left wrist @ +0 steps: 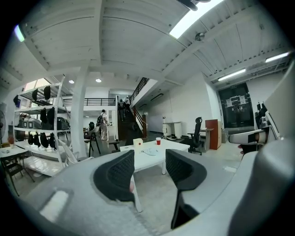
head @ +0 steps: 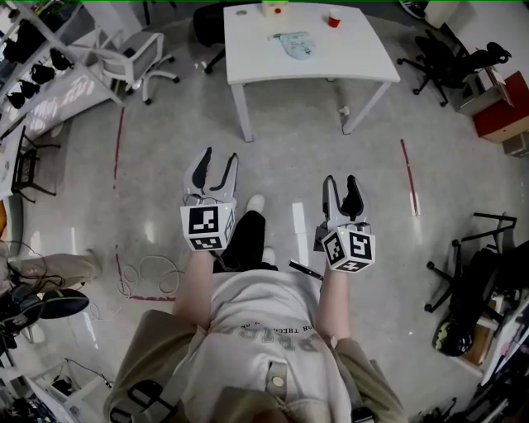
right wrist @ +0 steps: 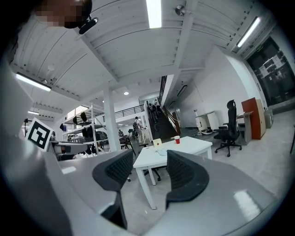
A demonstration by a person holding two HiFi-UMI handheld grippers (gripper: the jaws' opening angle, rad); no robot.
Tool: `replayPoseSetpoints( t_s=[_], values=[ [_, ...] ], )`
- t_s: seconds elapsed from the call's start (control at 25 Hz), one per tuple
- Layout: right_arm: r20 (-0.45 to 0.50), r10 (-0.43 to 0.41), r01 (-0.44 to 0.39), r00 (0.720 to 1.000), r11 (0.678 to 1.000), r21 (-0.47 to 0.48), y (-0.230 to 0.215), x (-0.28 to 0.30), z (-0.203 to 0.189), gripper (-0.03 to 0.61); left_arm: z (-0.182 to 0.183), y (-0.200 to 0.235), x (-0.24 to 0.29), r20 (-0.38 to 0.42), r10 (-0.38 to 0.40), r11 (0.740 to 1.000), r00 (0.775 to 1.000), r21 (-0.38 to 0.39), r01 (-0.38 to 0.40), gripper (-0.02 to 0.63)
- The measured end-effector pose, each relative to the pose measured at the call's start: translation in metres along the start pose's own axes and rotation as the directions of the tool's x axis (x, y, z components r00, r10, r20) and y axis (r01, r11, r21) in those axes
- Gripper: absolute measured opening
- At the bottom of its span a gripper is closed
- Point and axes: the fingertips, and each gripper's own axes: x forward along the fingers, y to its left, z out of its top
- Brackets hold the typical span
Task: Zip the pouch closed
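Two grippers: left gripper (head: 221, 157), right gripper (head: 341, 180), jaws wide apart, empty.
Pouch: pale blue fabric pouch (head: 296, 43) on white rectangular table (head: 248, 58), well apart.
Writing: pale shirt print (head: 277, 339) unreadable.

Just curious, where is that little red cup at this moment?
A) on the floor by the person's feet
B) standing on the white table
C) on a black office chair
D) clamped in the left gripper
B: the red cup stands near the far edge of the white table.
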Motion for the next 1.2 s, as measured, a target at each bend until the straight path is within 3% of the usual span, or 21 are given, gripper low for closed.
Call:
replayPoseSetpoints(
  t_s=[0.2, 0.52, 0.92, 1.2],
  values=[
    [-0.008, 0.019, -0.019, 1.000, 1.000, 0.022, -0.008, 0.023, 0.003, 0.206, -0.003, -0.005, 0.049, -0.028, -0.039, 0.999, 0.999, -0.023, 0.039, 0.221],
    [0.001, -0.018, 0.018, 1.000, 1.000, 0.002, -0.034, 0.089, 0.028, 0.206, 0.013, -0.008, 0.141, -0.022, -0.110, 0.993, 0.994, -0.042, 0.109, 0.221],
    [0.006, -0.039, 0.039, 0.999, 0.999, 0.016, -0.034, 0.190, 0.038, 0.206, 0.041, 0.046, 0.227, 0.005, -0.132, 0.991, 0.991, -0.029, 0.132, 0.221],
    [0.002, -0.061, 0.061, 0.998, 0.998, 0.015, -0.025, 0.234, 0.038, 0.206, 0.037, 0.071, 0.270, 0.005, -0.166, 0.986, 0.986, -0.031, 0.166, 0.221]
  ],
)
